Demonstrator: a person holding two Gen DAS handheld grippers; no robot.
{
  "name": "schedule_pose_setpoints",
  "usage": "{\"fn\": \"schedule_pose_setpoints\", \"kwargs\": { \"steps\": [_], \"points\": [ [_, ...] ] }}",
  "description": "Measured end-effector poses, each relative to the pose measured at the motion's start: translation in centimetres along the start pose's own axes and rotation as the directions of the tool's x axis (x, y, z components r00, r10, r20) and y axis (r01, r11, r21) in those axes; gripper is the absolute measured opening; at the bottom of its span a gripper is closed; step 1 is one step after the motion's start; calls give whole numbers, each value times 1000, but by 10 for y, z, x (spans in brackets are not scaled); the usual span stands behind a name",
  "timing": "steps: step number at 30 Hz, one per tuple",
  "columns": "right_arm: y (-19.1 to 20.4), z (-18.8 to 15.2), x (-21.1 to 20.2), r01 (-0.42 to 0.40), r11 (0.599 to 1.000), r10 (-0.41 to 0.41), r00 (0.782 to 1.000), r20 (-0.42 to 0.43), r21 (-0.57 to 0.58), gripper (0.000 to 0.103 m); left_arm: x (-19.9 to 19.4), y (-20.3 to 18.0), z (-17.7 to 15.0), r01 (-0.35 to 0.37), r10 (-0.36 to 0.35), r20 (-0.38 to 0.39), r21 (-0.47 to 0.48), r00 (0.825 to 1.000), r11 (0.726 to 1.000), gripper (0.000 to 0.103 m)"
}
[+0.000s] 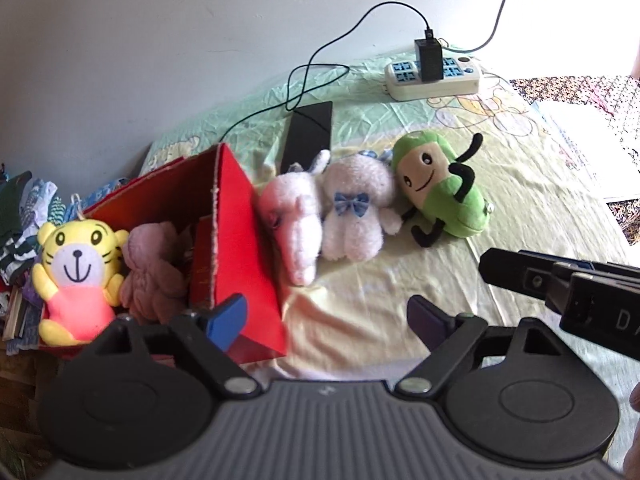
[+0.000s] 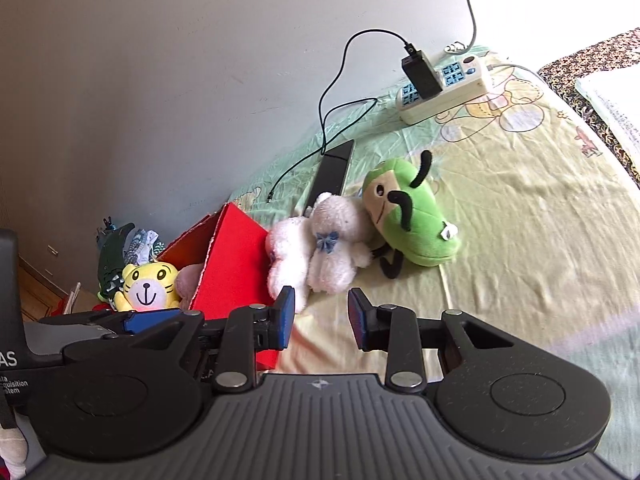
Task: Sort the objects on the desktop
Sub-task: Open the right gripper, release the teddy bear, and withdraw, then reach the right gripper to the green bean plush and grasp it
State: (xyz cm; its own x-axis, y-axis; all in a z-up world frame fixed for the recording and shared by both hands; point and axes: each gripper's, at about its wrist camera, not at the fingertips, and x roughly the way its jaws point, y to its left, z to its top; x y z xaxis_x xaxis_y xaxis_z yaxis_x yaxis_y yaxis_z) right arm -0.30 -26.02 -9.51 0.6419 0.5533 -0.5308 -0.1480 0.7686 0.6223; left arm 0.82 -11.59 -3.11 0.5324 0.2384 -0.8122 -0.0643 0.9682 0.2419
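We are holding both grippers empty above the sheet: the left gripper [image 1: 326, 316] is spread wide beside the red box [image 1: 236, 248], and the right gripper [image 2: 322, 316] is gaping at a moderate width just short of the plush pile. The yellow tiger [image 1: 78, 268] and a dusty-pink toy [image 1: 154, 272] are already sitting in the box, while the pink plush [image 2: 286, 264], the white bear with a blue bow [image 2: 334, 248] and the green plush [image 2: 412, 216] are lying together outside it. We are judging the nearest fuzzy toy next: pinching its thick, squashy body rather than a floppy limb should be keeping it from slipping
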Motion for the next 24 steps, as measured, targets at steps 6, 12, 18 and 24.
{"fn": "schedule_pose_setpoints", "kwargs": {
  "steps": [6,12,18,24],
  "points": [
    [-30,7,-7,24,999,-23,1000,-7,27,33,13,-29,8,17,-17,-27,28,1000,999,92],
    [-61,9,2,59,996,-56,997,-45,61,33,41,-48,6,94,-93,-56,29,994,995,91],
    [-85,14,22,80,993,-72,993,-93,89,33,72,-47,-3,217,-220,-86,-37,972,975,86],
    [-94,42,41,34,993,-25,997,-78,115,33,86,-42,18,296,-300,-23,-88,954,951,85]
  ]
}}
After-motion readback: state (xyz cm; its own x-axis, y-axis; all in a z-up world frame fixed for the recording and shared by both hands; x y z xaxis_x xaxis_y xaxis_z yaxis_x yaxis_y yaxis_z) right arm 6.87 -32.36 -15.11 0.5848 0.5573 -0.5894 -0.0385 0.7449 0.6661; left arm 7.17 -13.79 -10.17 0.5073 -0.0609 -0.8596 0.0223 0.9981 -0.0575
